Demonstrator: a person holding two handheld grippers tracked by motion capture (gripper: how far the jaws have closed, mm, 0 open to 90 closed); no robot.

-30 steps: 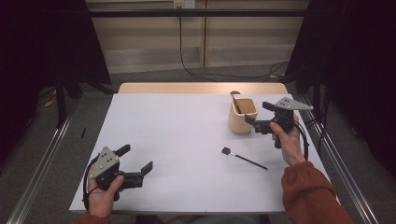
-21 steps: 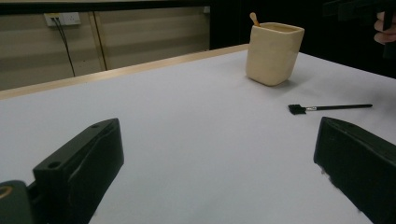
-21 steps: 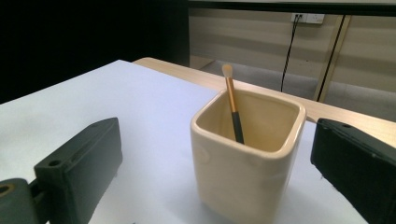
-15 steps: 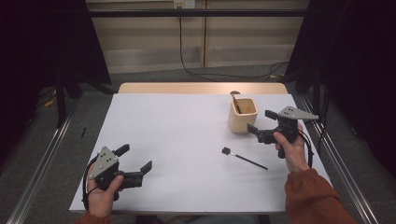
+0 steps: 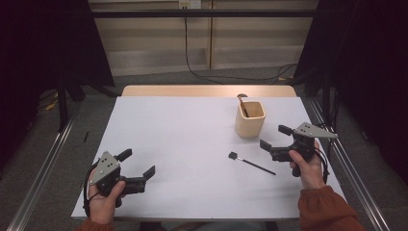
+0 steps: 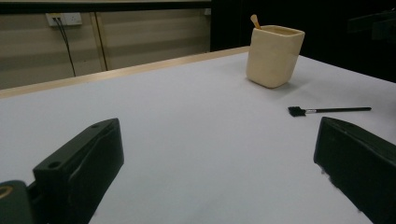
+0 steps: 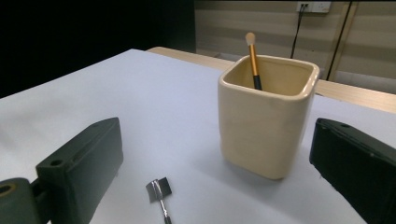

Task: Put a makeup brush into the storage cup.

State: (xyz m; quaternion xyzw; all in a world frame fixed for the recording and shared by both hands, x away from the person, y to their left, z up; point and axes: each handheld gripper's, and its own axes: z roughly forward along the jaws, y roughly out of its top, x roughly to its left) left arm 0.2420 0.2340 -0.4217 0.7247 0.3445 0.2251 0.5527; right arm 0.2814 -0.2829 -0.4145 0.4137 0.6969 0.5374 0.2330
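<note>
White table [image 5: 192,130]: your cream square cup [image 5: 250,118] stands far right with a gold-handled brush [image 7: 253,58] upright inside, well ahead of your right gripper [image 5: 278,140], whose jaws are spread wide and hold nothing. Your left gripper [image 5: 140,163] sits at the near left corner, jaws also wide and empty, well apart from everything. The small black brush [image 5: 251,163] lies flat just below and left of your right gripper's fingertips, bristle head pointing left, outside the jaw gap and touching neither finger.
</note>
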